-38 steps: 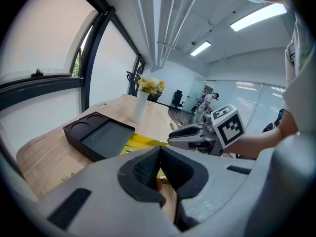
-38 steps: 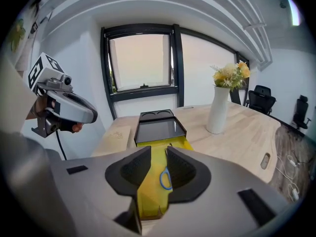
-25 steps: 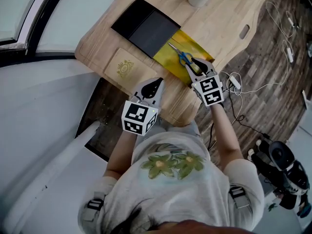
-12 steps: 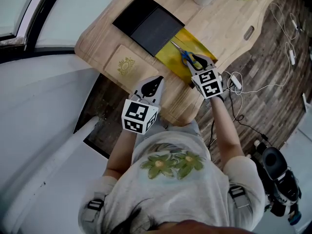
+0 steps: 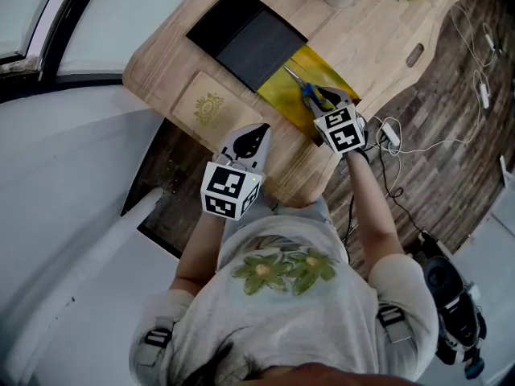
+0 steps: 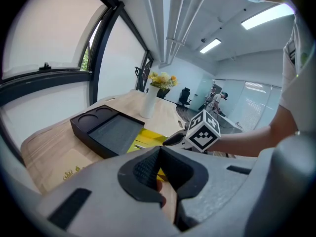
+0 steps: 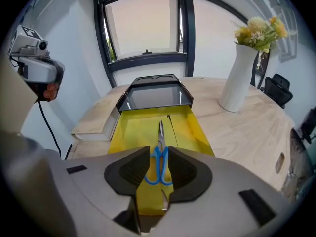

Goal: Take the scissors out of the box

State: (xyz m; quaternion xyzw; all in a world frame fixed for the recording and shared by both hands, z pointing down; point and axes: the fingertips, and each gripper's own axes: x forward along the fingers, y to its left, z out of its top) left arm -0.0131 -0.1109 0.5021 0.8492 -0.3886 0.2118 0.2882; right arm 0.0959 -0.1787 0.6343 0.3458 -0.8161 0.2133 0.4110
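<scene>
The scissors (image 5: pixel 304 91) have blue handles and lie in the yellow-lined box (image 5: pixel 282 99) on the wooden table. In the right gripper view the scissors (image 7: pixel 159 154) point away, blades toward the black tray (image 7: pixel 155 97). My right gripper (image 7: pixel 158 164) is open, its jaws on either side of the blue handles; in the head view the right gripper (image 5: pixel 328 103) sits at the box's near end. My left gripper (image 5: pixel 251 139) is shut on nothing, near the table's front edge, left of the box. In its own view the left gripper (image 6: pixel 159 152) has its tips touching.
A black tray (image 5: pixel 245 39) overlaps the box's far end. A tan booklet with a gold emblem (image 5: pixel 211 107) lies left of the box. A white vase of flowers (image 7: pixel 239 80) stands at the far right. Cables (image 5: pixel 394 139) trail on the floor past the table's edge.
My right gripper has moved forward along the box, and its jaws now flank the scissors' handles. The left gripper has stayed where it was.
</scene>
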